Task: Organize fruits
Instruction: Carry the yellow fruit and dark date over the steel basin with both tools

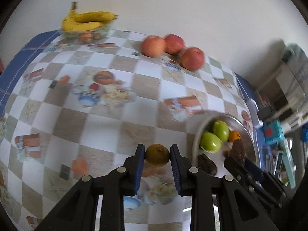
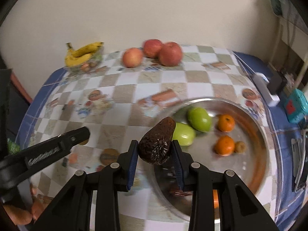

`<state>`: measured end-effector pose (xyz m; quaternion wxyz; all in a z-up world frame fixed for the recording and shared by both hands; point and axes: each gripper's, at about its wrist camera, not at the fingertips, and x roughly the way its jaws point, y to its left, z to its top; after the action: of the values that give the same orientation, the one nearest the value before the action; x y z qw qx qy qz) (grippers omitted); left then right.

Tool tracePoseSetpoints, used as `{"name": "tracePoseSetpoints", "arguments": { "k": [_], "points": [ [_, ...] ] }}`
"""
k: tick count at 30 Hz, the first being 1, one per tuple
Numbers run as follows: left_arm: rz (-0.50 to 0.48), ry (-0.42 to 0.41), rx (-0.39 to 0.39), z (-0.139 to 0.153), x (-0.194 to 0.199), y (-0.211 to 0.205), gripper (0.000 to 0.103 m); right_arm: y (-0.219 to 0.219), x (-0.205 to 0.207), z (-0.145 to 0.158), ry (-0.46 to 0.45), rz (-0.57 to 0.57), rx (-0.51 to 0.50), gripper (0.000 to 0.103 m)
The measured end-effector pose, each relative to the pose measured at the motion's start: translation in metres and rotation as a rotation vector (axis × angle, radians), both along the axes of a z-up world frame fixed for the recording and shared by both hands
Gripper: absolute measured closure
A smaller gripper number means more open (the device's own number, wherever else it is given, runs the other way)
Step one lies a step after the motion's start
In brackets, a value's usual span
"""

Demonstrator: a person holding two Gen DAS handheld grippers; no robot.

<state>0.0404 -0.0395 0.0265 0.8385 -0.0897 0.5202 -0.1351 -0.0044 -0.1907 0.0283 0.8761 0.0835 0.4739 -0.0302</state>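
My left gripper is shut on a small round brown-green fruit above the checked tablecloth, left of the metal bowl. My right gripper is shut on a dark brown avocado over the near left rim of the metal bowl. The bowl holds two green fruits, two tangerines and a small brown fruit. Three red apples lie at the back of the table. The left gripper shows at the left of the right wrist view.
A clear container with bananas on top stands at the back left. A teal device and a white box sit at the table's right edge. A wall runs behind the table.
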Motion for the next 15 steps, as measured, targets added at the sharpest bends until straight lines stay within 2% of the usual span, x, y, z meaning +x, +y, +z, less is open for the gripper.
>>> {"name": "tracePoseSetpoints", "arguments": {
  "k": [7, 15],
  "points": [
    [-0.18, -0.033, 0.031, -0.001, -0.019, -0.063, 0.074, -0.051, -0.01, -0.006, 0.036, -0.128, 0.014, 0.067],
    [-0.285, -0.066, 0.049, -0.009, -0.028, -0.098, 0.074, -0.085, -0.021, -0.011, 0.051, -0.204, 0.056, 0.067]
  ]
}}
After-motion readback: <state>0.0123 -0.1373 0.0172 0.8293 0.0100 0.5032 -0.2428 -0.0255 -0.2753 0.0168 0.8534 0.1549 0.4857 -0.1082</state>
